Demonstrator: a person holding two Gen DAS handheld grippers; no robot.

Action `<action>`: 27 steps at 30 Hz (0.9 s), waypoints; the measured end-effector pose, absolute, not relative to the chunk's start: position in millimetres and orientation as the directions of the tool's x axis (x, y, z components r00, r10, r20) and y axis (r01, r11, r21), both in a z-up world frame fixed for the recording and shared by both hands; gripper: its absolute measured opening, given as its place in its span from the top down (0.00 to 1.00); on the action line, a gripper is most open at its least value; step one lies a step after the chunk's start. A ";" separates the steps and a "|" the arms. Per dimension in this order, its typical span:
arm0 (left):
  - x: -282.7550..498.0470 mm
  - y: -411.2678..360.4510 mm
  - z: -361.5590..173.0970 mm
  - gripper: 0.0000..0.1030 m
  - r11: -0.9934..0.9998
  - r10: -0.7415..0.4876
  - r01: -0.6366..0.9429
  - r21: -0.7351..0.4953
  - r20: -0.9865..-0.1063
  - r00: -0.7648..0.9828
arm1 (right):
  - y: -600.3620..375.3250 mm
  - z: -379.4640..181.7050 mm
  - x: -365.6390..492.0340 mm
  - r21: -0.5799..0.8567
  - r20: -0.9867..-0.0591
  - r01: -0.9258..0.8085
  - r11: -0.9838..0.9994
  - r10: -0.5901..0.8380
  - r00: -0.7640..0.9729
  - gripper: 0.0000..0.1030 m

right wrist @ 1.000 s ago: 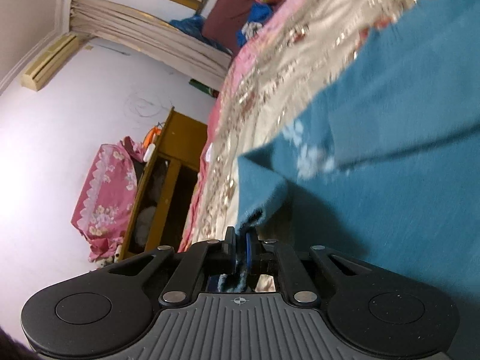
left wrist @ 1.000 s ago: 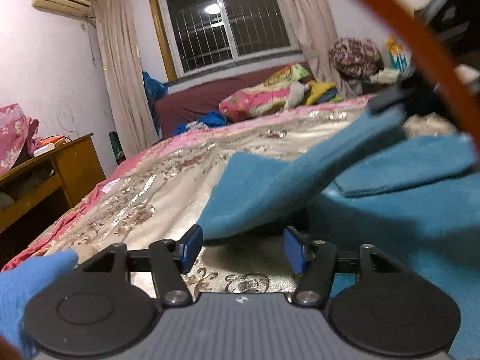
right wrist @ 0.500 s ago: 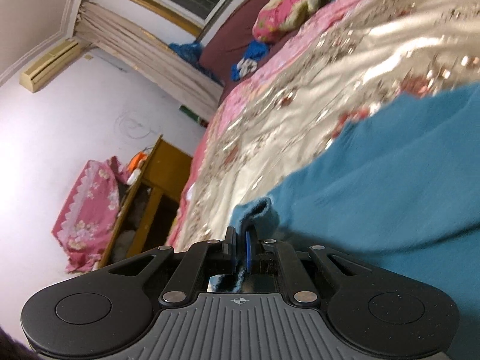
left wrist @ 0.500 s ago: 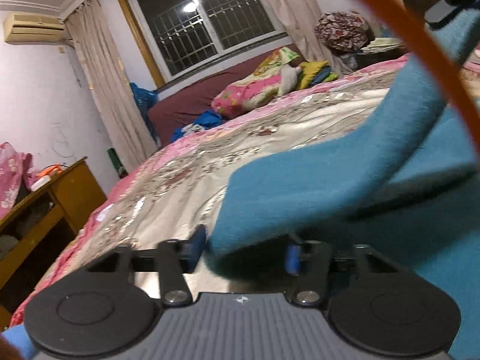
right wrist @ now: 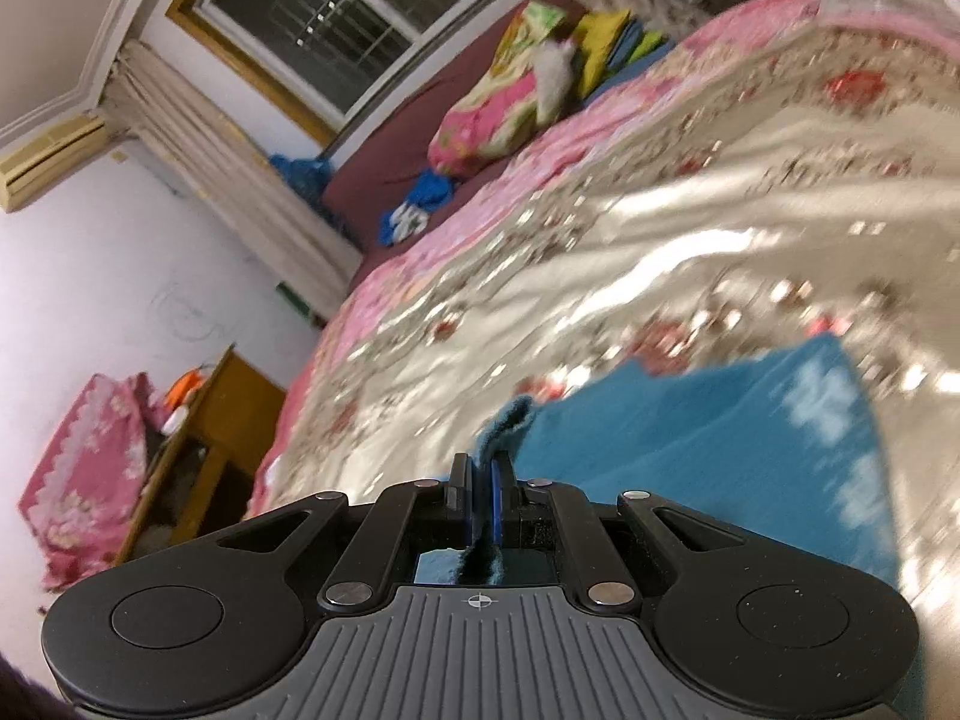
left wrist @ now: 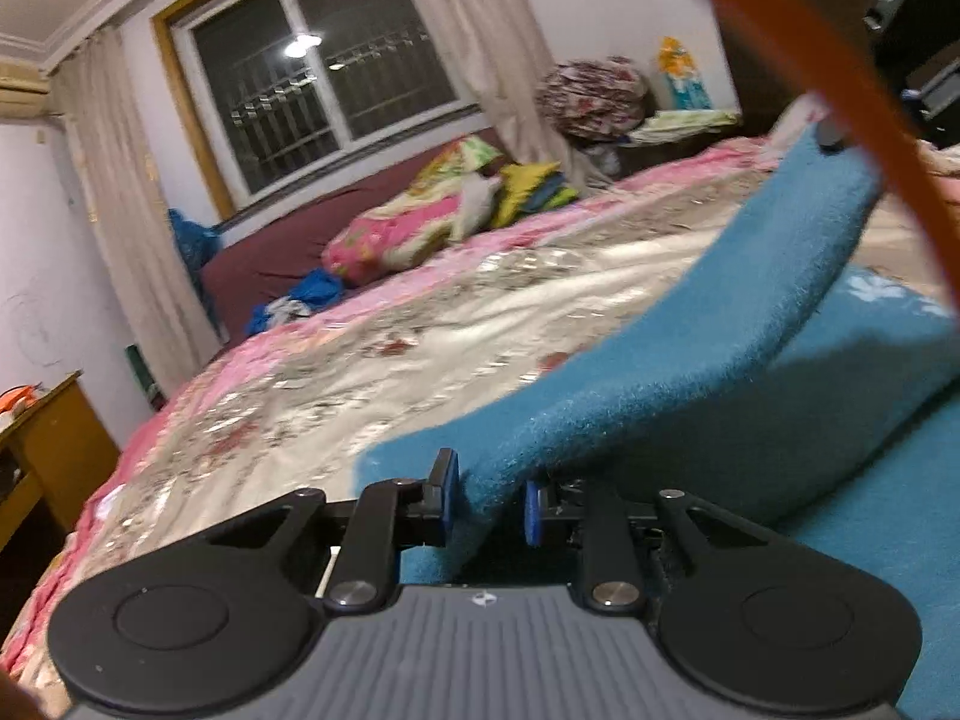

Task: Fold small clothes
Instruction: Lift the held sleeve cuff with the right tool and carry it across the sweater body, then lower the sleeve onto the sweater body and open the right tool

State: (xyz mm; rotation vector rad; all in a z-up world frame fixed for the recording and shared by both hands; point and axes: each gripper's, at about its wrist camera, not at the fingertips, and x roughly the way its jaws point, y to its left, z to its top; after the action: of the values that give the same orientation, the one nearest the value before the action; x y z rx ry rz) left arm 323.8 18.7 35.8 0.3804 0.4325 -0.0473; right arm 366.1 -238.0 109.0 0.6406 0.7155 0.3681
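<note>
A teal fleece garment [left wrist: 690, 372] with white print lies on the floral bedspread [left wrist: 420, 348]. One long edge is lifted in a band that rises to the upper right. The near end of this band sits between the jaws of my left gripper [left wrist: 487, 501]; they are closing, with a small gap still at the right pad. In the right wrist view my right gripper [right wrist: 478, 501] is shut on a bunched edge of the same teal garment [right wrist: 690, 438], held up above the bedspread [right wrist: 660, 240].
Pillows and folded bedding [left wrist: 432, 222] are piled at the head of the bed under the window. A wooden desk [left wrist: 54, 450] stands by the bed's left side. An orange strap [left wrist: 840, 96] crosses the left wrist view at upper right.
The left jaws have narrowed around the teal edge, which now lies between them. Both grippers have travelled across the bed and risen, the right one carrying its edge; more bedspread shows.
</note>
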 end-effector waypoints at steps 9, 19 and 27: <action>313.7 -4.3 7.7 0.68 0.896 -0.021 0.246 0.370 -0.518 0.855 | -272.0 53.3 383.2 0.520 -0.637 0.001 0.854 0.387 0.667 0.93; 283.3 20.6 33.5 0.64 0.934 -0.105 0.271 0.234 -0.546 0.831 | -259.5 20.1 384.6 0.383 -0.713 0.009 0.924 0.290 0.638 0.94; 287.8 36.7 41.9 0.62 0.963 -0.102 0.216 0.162 -0.524 0.846 | -261.5 45.3 376.7 0.398 -0.646 -0.027 0.917 0.300 0.702 0.94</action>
State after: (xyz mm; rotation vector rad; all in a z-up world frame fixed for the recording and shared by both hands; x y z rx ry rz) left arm 287.8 36.7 41.9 0.2192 0.5379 -0.1694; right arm 376.7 -261.5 45.3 0.3769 0.7752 0.1867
